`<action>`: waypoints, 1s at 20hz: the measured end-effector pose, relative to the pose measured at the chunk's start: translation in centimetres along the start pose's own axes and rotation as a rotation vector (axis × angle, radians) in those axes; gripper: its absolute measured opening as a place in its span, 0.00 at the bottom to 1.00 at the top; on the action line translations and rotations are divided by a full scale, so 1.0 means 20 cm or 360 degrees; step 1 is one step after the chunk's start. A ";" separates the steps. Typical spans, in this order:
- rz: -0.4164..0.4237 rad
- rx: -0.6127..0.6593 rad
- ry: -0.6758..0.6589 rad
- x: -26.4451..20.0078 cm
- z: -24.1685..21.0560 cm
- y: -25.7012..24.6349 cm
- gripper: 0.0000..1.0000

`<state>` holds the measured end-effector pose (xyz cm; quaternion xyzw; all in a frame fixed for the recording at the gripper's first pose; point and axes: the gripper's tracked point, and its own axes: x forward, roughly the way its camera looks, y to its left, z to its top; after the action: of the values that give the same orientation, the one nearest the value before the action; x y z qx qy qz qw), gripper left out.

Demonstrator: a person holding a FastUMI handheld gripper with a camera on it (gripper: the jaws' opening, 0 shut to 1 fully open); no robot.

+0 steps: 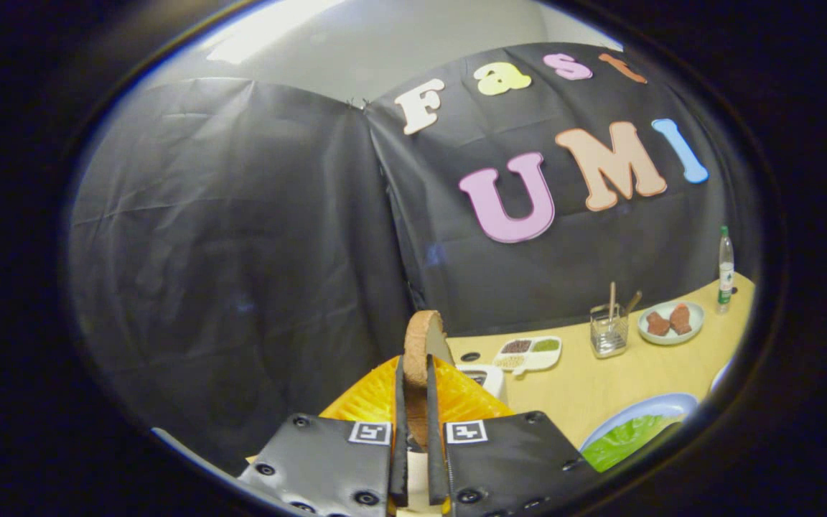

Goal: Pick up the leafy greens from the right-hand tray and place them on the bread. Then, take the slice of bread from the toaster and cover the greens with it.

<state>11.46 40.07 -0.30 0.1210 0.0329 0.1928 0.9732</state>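
Note:
A slice of bread (421,339) with a brown crust stands on edge between my fingers (400,402), its top rising well past their tips. My gripper (413,370) is shut on the bread slice and holds it in the air. Just beneath and beyond the fingers lies an orange-yellow ribbed toaster (377,395). To the right of the fingers, leafy greens (622,439) lie on a pale blue plate (654,406) on the wooden table (622,377).
Beyond the toaster sits a white divided dish (528,353) with small portions. Further right stand a glass jar (609,332) with sticks, a plate (670,323) with brown pieces and a slim bottle (725,271) by the table's far edge. Black cloth walls close the back.

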 end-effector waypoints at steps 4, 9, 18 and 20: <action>0.0055 0.0066 -0.0135 -0.11 0.16 0.03 0.14; -0.0053 0.0120 -0.0237 -0.30 0.23 -0.17 0.14; -0.0318 0.0397 -0.0149 -0.52 -0.01 -0.67 0.14; -0.0383 0.0465 -0.0114 -0.54 -0.10 -0.78 0.14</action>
<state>6.94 22.37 -5.95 0.2629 0.0400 0.0639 0.9619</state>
